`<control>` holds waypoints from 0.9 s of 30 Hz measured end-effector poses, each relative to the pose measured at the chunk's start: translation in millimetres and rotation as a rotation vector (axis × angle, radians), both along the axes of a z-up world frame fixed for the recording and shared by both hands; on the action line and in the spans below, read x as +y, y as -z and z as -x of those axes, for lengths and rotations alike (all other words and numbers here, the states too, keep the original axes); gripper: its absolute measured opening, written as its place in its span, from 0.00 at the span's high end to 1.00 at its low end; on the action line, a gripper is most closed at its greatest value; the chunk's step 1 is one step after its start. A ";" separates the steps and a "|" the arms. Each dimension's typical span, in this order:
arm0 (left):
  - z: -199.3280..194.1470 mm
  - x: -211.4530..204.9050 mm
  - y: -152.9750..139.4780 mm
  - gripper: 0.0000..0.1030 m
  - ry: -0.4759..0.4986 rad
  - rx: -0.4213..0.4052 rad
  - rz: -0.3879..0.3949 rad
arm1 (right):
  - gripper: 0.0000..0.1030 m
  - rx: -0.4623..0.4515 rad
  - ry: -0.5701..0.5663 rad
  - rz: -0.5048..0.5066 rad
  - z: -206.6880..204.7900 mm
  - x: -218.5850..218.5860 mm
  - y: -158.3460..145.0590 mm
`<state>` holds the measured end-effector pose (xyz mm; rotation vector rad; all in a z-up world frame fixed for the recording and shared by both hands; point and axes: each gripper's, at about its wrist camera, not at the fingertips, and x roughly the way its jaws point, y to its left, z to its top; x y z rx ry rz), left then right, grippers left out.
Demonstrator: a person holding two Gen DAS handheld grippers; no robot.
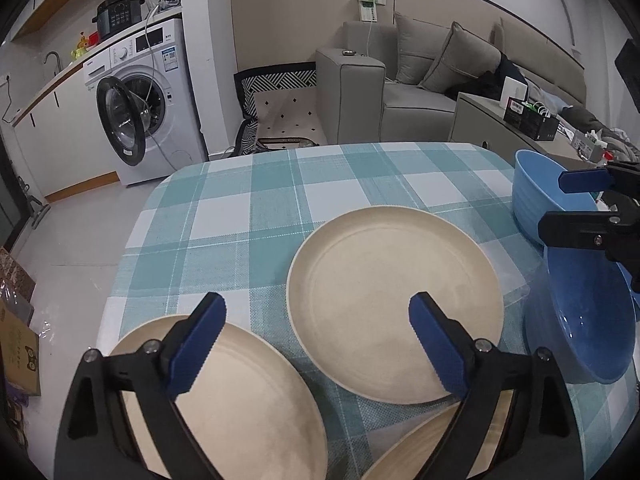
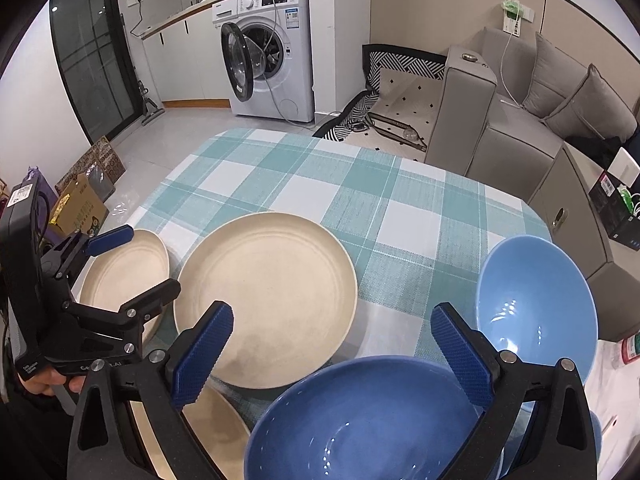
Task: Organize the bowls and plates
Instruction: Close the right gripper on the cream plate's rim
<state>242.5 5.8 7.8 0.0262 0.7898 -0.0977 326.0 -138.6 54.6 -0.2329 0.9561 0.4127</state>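
Three cream plates lie on the checked tablecloth: a large middle plate [image 1: 394, 304] [image 2: 266, 298], a left plate [image 1: 240, 408] [image 2: 124, 272] and a near plate [image 1: 416, 448] [image 2: 208, 436]. Two blue bowls stand at the right: a near bowl [image 1: 580, 320] [image 2: 360, 420] and a far bowl [image 1: 540, 196] [image 2: 536, 308]. My left gripper [image 1: 318, 312] [image 2: 128, 256] is open and empty, over the gap between the left and middle plates. My right gripper [image 2: 332, 340] [image 1: 560, 204] is open and empty, just above the near bowl's far rim.
The table [image 1: 320, 184] has a teal and white checked cloth. Beyond it stand a washing machine [image 1: 140, 100] with its door open, a grey sofa [image 1: 420, 80] and a low cabinet [image 2: 576, 208]. Cardboard boxes [image 2: 80, 208] lie on the floor at the left.
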 end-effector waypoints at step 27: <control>-30.4 -14.5 34.7 0.22 0.058 0.178 -0.020 | 0.21 0.185 -0.024 0.082 -48.9 14.8 49.7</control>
